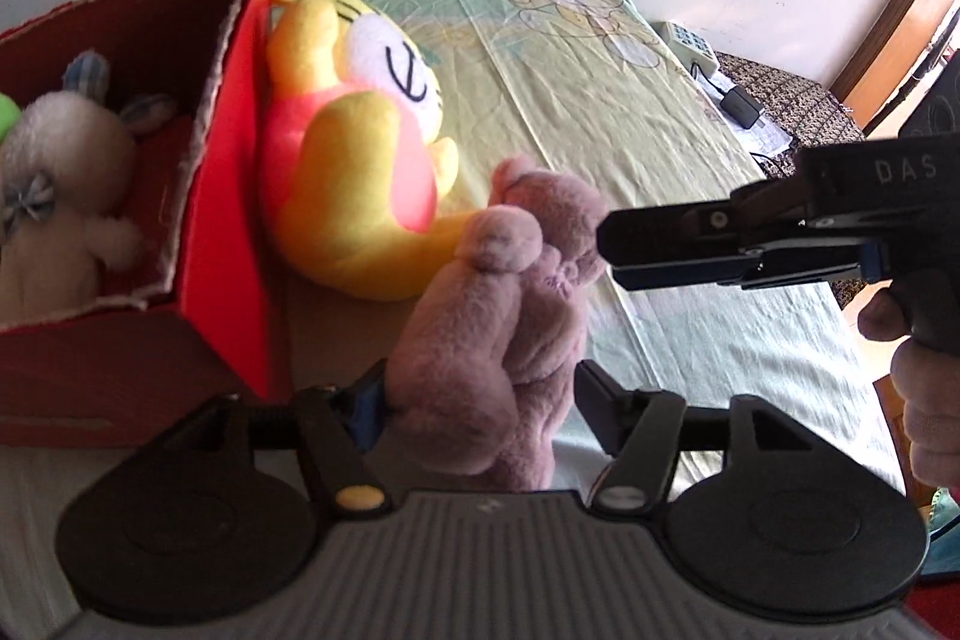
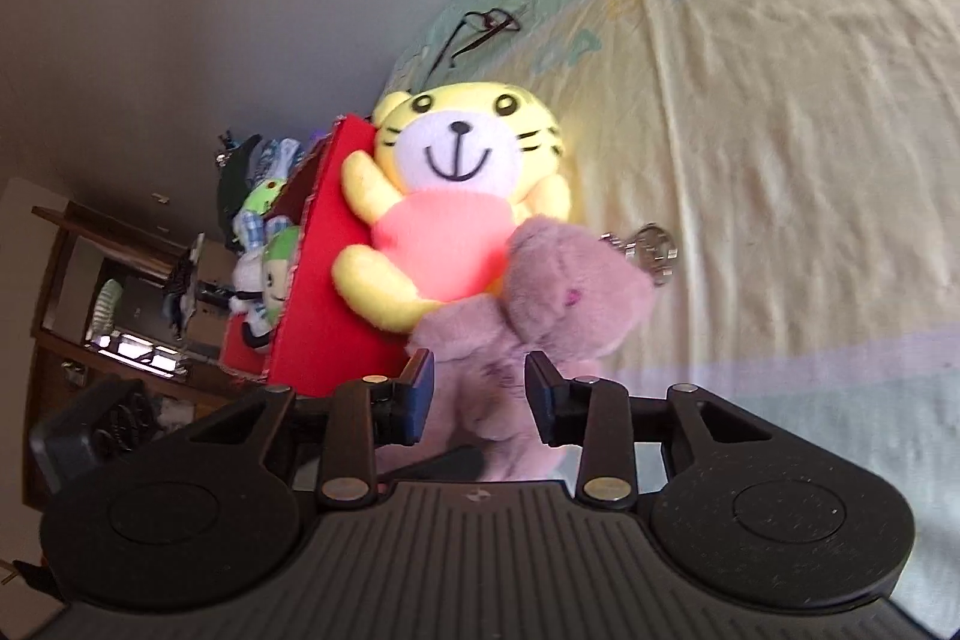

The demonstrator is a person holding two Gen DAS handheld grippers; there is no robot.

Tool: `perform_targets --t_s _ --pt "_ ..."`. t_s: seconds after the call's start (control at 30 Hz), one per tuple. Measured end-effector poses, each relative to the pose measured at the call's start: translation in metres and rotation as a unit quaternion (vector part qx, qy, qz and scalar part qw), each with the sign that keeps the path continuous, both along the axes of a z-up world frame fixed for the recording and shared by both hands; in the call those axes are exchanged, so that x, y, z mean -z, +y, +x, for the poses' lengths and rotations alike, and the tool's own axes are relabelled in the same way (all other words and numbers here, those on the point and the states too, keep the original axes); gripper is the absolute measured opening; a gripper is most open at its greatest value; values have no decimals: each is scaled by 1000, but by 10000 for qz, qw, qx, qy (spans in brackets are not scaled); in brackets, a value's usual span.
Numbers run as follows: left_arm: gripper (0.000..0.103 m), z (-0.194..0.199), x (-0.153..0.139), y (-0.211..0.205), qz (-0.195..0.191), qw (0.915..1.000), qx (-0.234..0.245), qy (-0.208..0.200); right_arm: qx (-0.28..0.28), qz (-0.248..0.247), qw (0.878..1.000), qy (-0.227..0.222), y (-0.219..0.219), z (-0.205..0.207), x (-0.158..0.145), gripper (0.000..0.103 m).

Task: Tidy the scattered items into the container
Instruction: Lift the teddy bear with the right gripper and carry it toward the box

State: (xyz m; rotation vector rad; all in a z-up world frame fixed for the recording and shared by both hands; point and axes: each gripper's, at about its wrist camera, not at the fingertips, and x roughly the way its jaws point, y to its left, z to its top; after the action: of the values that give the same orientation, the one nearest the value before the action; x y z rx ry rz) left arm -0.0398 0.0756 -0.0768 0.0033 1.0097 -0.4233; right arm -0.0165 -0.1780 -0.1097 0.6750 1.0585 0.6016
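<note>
Bed (image 1: pixel 600 58): carries all | red box (image 1: pixel 228 196): toward bed's left edge | purple bear (image 1: pixel 504 328): upright just beside box, long axis vertical | left tongs (image 1: pixel 480 400): spread, bear between, nearer | right tongs (image 2: pixel 480 391): spread astride bear, pads not pressing.

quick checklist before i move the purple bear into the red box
1. Purple bear between the left tool fingers: ok.
2. Left tool closed on the bear: not ok, its jaws stand open.
3. Right tool gripping the bear: cannot tell; the bear fills the gap, but pad contact is unclear.
4. Red box open on top: ok.
5. Room in the box: cannot tell; a white plush already lies inside.
6. Clear way to the box: not ok; the yellow tiger leans on the box wall between bear and box, so probably lift over it.
</note>
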Motion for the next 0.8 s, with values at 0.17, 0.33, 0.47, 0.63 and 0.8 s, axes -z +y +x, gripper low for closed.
perform_targets --t_s 0.17,0.33,0.47,0.63,0.8 --pt "79 9 0 -5 -120 9998 164 62 302 232 9984 416 -9 1 25 41" --pt "79 13 9 -25 -25 9990 397 181 375 335 9978 426 3 9 35 52" --pt "72 15 17 -29 -194 9979 469 407 401 270 9984 295 12 17 38 55" --pt "59 14 36 -18 -341 9953 329 849 124 126 9993 320 24 26 37 52" --pt "66 7 29 -10 -256 9975 159 633 -170 -103 9996 186 25 23 32 52"
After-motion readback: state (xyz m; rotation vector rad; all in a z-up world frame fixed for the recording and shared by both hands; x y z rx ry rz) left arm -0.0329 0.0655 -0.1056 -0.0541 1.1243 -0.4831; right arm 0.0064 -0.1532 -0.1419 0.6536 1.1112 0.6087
